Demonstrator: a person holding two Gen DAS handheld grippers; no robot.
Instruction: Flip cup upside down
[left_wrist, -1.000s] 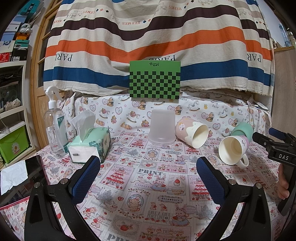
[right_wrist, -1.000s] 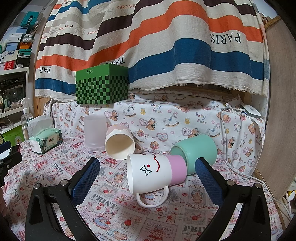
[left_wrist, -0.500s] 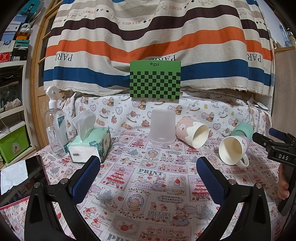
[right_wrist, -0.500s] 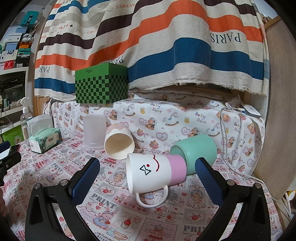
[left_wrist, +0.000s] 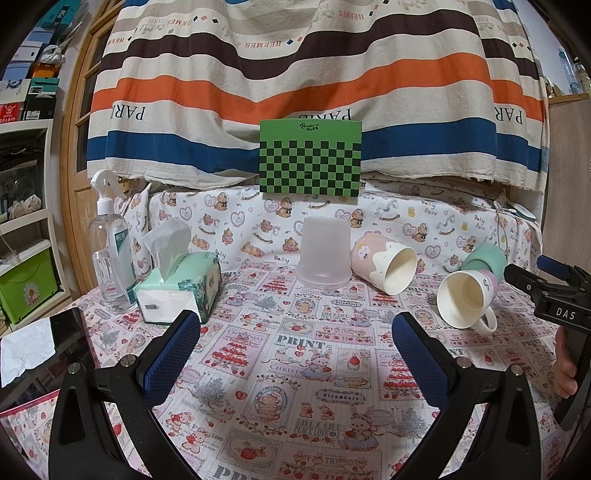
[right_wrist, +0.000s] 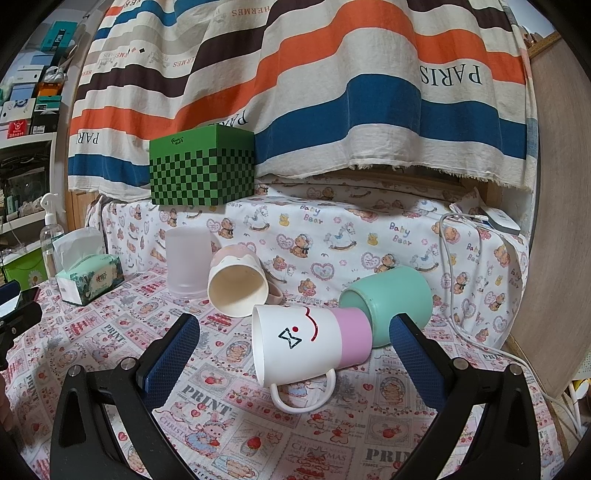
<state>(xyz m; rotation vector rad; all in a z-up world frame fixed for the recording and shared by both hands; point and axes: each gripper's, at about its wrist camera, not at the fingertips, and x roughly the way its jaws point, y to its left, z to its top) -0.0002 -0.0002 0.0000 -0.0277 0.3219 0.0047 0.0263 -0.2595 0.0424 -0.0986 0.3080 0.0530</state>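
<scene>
A white and pink mug (right_wrist: 306, 343) with a handle lies on its side on the printed tablecloth, mouth to the left; it also shows in the left wrist view (left_wrist: 466, 297). My right gripper (right_wrist: 293, 345) is open with the mug between its fingers, not touching. A green cup (right_wrist: 388, 302) lies on its side behind it. A pink and cream cup (right_wrist: 236, 288) lies on its side. A frosted cup (right_wrist: 186, 266) stands upside down. My left gripper (left_wrist: 293, 347) is open and empty over the cloth, well in front of the frosted cup (left_wrist: 324, 256).
A tissue box (left_wrist: 181, 288) and a spray bottle (left_wrist: 110, 251) stand at the left. A green checkered box (left_wrist: 310, 158) sits on the raised ledge behind. A white cable (right_wrist: 454, 280) hangs down the ledge at the right. A wooden panel (right_wrist: 554, 258) bounds the right side.
The right gripper has moved slightly closer to the white and pink mug. The left gripper has not visibly moved.
</scene>
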